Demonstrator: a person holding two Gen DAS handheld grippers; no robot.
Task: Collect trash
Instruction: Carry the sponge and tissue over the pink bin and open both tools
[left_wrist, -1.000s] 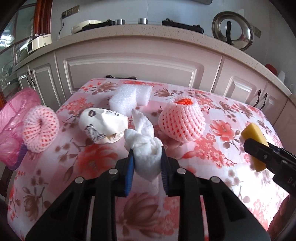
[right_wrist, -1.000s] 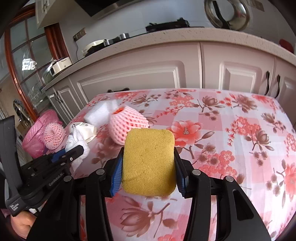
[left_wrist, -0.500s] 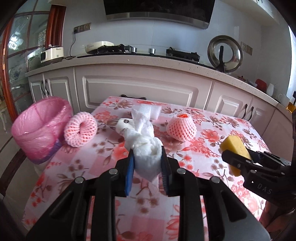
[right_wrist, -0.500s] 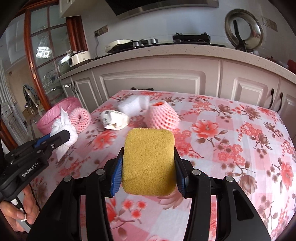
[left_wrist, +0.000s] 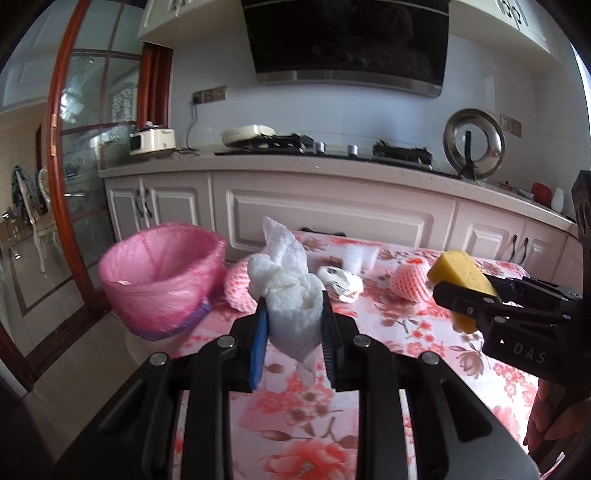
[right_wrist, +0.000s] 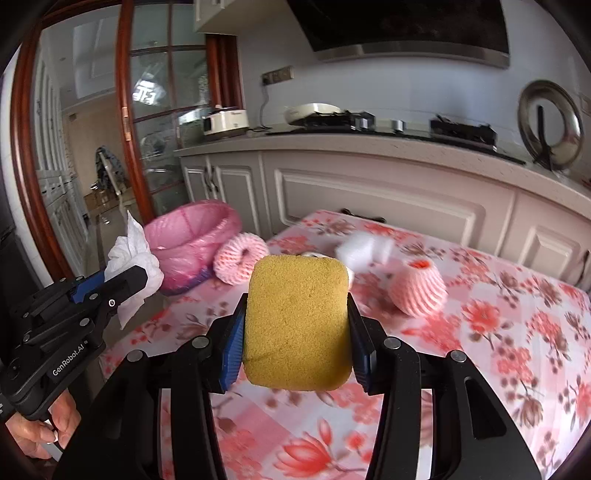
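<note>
Nearest, my left gripper (left_wrist: 291, 325) has its jaws clamped on a crumpled white tissue (left_wrist: 286, 295), held in the air above the near left part of the table (left_wrist: 424, 350). My right gripper (right_wrist: 295, 332) has its jaws pressed against both sides of a yellow sponge (right_wrist: 297, 321), also held clear of the table. Neither item is in the bin yet.

Beyond these, four items lie on the flowered cloth: a pink foam net ring (right_wrist: 240, 264) at the left edge, a crumpled printed wrapper (left_wrist: 340, 282) behind it, a pink foam net cup (right_wrist: 419, 290) to the right, and a white foam block (right_wrist: 364, 251) farthest back.

The bin with the pink bag (left_wrist: 162, 280) stands off the table's left edge, near the ring. What I can see of its inside looks empty, though the bottom is hidden.

Assessment: the task is at an early stage. Two items are in hand awaiting deposit; four remain to be collected. The tissue is the closer of the two to the bin.
</note>
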